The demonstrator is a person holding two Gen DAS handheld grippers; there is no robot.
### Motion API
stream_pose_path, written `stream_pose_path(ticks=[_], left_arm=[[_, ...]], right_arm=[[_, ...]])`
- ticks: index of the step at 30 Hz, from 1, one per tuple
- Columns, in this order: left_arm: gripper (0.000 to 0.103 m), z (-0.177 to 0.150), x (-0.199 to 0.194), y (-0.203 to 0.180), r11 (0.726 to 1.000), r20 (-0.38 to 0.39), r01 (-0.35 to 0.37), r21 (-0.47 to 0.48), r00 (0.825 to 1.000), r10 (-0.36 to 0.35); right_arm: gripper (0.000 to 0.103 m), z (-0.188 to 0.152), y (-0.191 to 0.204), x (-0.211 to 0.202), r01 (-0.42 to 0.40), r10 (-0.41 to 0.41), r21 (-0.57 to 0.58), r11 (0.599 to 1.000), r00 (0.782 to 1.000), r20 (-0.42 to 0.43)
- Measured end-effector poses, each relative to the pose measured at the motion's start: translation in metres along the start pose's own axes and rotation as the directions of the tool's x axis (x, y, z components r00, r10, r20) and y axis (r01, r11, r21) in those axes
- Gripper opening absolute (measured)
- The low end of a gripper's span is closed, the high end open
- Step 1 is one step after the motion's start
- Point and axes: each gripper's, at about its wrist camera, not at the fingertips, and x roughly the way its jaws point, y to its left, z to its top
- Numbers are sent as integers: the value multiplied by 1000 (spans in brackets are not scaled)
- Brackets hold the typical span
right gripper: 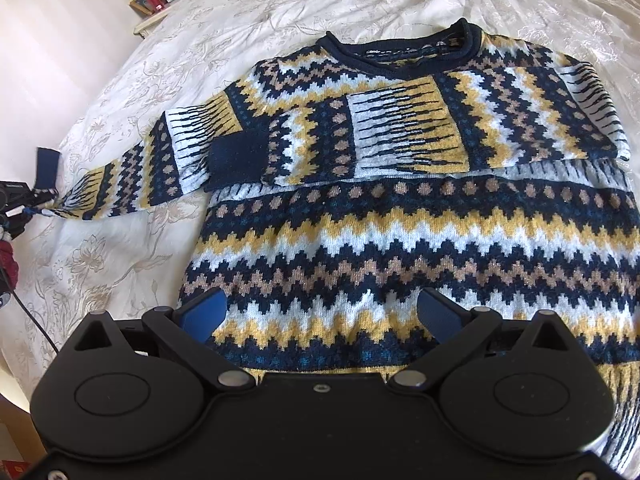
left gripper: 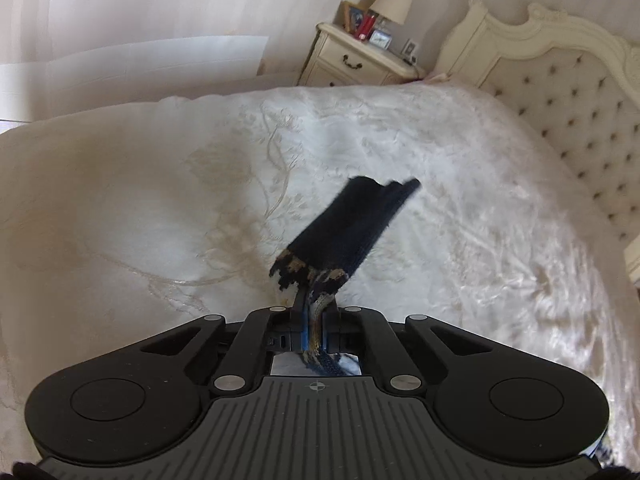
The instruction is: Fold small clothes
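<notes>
While a patterned knit sweater lies spread face-up on a white embroidered bedspread, the fold of its second sleeve is the step in hand. At nine o'clock in the right wrist view, the left gripper sits at the frame's edge with the end of the outstretched sleeve bunched in its fingers, the navy cuff standing up just beyond them. The left wrist view confirms the hold: the left gripper's fingers are clenched on the patterned knit just behind that cuff, which juts toward one o'clock above the bedspread, with a nightstand and a lamp at twelve o'clock and a tufted headboard at two o'clock. Moving rightward across the right wrist view, the other sleeve is already laid across the chest, below the navy collar at twelve o'clock. At six o'clock, the right gripper hovers over the sweater's lower body with its blue pads spread wide and nothing between them. By the look of it, the next move calls for carrying the held sleeve toward three o'clock, across the chest and over the folded one, keeping the knit flat and releasing only once it lies square.
</notes>
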Motion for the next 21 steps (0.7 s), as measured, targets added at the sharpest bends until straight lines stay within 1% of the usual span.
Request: stream_pose_path(ticks=[3,5,8,11,15,19,20,21], left_arm=[[5,5,-24,-17,998,55,52,32,997,-54],[5,9,-42,-37,993,93,94,72,991,-101],[5,11,-66,-76,976,138,153,157,975,-175],[5,7,-86,-123,944,164,219,246,951,-263],[5,-11,-103,-191,878,154,307,367,911,-383],[5,-45,-104,-255,794,83,392,464,874,-479],[5,-57,-103,-270,773,61,407,487,867,-495],[5,-70,-100,-281,759,42,419,499,862,-504]], right_arm=[[101,0,-4,-1,-13,13,-9,1000,1000,0],[101,1,-9,-3,-24,24,-11,1000,1000,2],[101,1,-19,-7,-40,40,-9,999,999,8],[101,0,-33,-14,-52,52,-2,999,998,17],[101,-2,-57,-26,-64,63,22,998,998,29],[101,-2,-83,-40,-69,68,33,997,996,50],[101,-2,-91,-44,-71,69,37,997,996,56],[101,-2,-97,-47,-72,70,40,997,996,60]])
